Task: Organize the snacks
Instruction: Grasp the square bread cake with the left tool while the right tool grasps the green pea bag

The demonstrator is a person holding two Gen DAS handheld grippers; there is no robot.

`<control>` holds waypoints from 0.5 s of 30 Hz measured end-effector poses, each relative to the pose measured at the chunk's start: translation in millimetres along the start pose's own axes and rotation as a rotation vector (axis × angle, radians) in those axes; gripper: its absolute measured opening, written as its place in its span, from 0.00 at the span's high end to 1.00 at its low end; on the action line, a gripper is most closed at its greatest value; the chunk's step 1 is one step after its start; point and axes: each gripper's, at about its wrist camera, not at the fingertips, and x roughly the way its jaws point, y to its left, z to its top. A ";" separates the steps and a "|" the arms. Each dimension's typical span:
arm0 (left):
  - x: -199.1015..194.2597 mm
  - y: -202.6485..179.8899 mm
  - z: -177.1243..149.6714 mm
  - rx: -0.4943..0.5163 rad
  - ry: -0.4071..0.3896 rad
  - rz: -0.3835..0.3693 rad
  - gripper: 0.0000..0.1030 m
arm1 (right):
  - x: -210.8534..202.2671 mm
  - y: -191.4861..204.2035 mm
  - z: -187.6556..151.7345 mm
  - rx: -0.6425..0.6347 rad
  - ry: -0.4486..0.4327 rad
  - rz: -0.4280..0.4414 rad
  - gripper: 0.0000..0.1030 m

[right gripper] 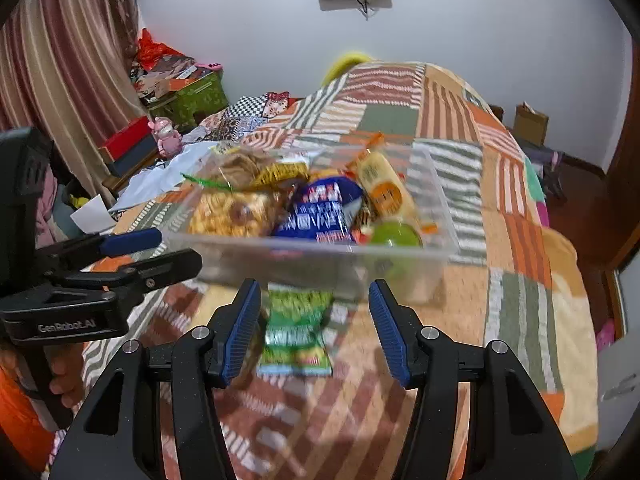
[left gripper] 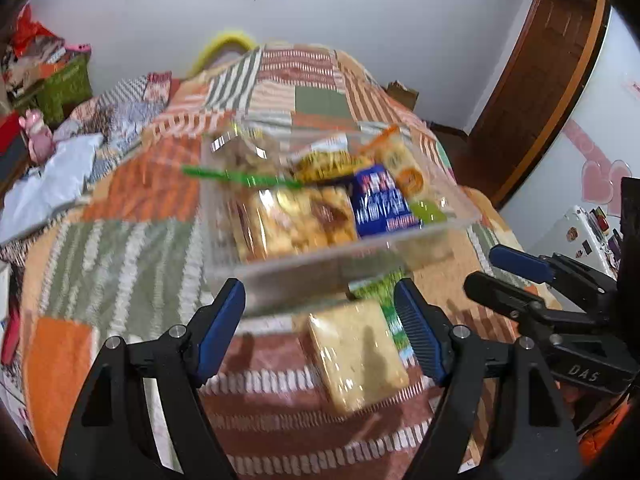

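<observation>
Left wrist view. The left gripper [left gripper: 320, 312] stands with its blue-padded jaws wide apart and nothing between them. Directly ahead of the fingertips sits a clear rectangular plastic bin [left gripper: 460, 216] on a patchwork bedspread of orange, green and brown striped squares [left gripper: 120, 252]. The bin holds several snacks: a clear bag of golden puffed pieces [left gripper: 300, 220], a blue packet with white lettering [left gripper: 380, 204], a long orange-and-cream wrapped bar [left gripper: 404, 164], a yellow patterned packet [left gripper: 324, 164], a small green round item [left gripper: 430, 210] at its near right corner and a clear bag closed with a green tie [left gripper: 244, 156]. Outside the bin, a pale square cracker pack in clear wrap [left gripper: 356, 356] lies on the bedspread between the jaws, nearer the right pad, untouched. A green printed packet [left gripper: 384, 300] lies partly under the bin's near wall. The right gripper [left gripper: 504, 276] enters from the right edge, its fingers narrowly parted, beside the bin's near right corner.

Right wrist view. The right gripper [right gripper: 314, 328] is likewise spread wide and empty. The green printed packet [right gripper: 298, 332] lies flat on the bedspread [right gripper: 520, 280] between its pads, closer to the left one. The clear bin [right gripper: 440, 200] stands just beyond the fingertips. The left gripper [right gripper: 160, 252] reaches in from the left, near the bin's near left corner; contact cannot be judged.
</observation>
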 end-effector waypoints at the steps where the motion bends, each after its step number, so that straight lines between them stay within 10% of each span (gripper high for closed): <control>1: 2.4 -1.4 -3.5 -0.004 0.010 -0.003 0.26 | -1.2 -3.1 -3.0 0.010 0.002 0.000 0.49; 15: 43.6 -21.6 -35.3 0.015 0.109 -0.008 0.28 | 4.7 -11.3 -24.2 0.038 0.048 -0.002 0.49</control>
